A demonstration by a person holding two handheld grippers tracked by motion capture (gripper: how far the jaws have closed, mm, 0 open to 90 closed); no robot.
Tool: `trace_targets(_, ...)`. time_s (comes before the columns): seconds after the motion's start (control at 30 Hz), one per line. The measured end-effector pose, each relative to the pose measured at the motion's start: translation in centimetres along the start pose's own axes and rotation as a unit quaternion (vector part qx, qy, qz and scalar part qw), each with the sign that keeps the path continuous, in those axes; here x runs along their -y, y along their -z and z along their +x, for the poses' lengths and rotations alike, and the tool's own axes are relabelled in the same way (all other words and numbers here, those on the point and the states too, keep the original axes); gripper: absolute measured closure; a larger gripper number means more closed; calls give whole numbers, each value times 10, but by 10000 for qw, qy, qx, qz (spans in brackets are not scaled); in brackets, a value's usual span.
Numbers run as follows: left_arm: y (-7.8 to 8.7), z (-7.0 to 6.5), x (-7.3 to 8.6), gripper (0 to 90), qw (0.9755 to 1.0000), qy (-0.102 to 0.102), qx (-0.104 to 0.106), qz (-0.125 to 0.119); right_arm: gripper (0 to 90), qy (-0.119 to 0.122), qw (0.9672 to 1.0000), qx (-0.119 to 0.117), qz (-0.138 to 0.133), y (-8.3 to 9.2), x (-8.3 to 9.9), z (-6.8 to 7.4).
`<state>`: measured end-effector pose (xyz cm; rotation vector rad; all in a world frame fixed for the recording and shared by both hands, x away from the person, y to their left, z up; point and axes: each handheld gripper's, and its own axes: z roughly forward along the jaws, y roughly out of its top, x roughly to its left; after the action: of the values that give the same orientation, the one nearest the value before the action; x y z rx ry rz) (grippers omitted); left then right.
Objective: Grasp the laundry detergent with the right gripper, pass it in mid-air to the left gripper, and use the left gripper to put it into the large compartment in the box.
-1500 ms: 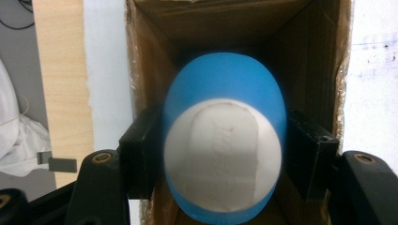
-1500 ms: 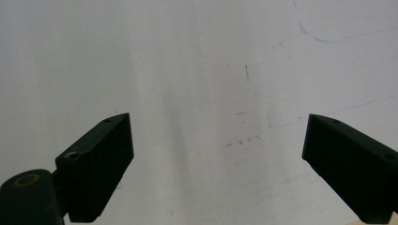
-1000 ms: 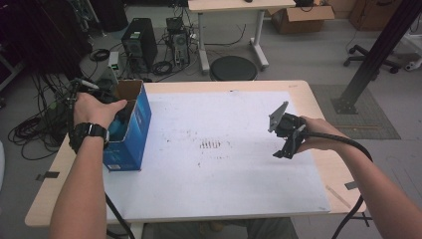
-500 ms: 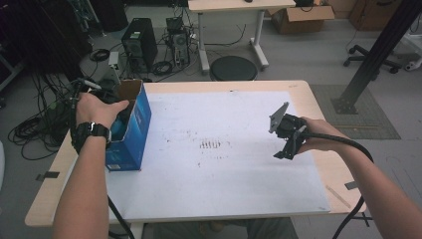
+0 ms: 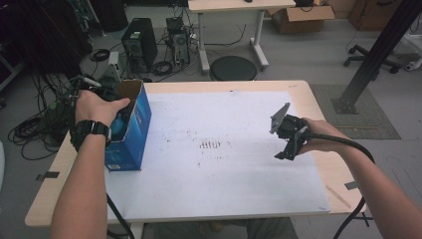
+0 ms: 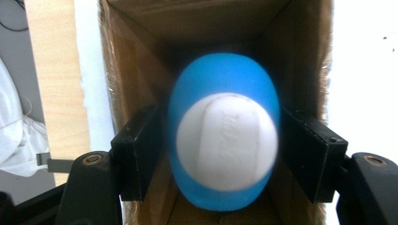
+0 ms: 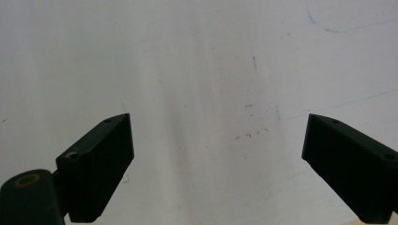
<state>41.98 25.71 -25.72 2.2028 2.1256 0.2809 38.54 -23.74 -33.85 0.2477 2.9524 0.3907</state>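
Note:
A blue cardboard box stands open at the table's left edge. My left gripper reaches into its brown inside, jaws pressed on either side of a blue egg-shaped object with a white oval face. In the high view the hand covers most of that gripper, and a bit of the blue object peeks out at the box mouth. My right gripper hovers over the white sheet at the right, open, with nothing between its jaws.
The white sheet covers most of the wooden table and carries small dark marks near its middle. Beyond the far edge are a black stool, computer towers and floor cables.

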Motion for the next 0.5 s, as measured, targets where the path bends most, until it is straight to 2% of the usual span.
trace_targets(0.13, 12, 0, 0, 318, 9999, -21, -75, -77, 94, 12, 10000, 9, -10, 2, 0, 1)
trace_targets(0.3, 35, -6, 3, 303, 9994, -228, -106, -221, 92, 45, 10000, 12, -54, 7, -3, 2)
trace_targets(0.5, 53, -25, 5, 266, 9976, -591, -17, -363, 92, 85, 9999, 35, -111, 11, -10, 1)
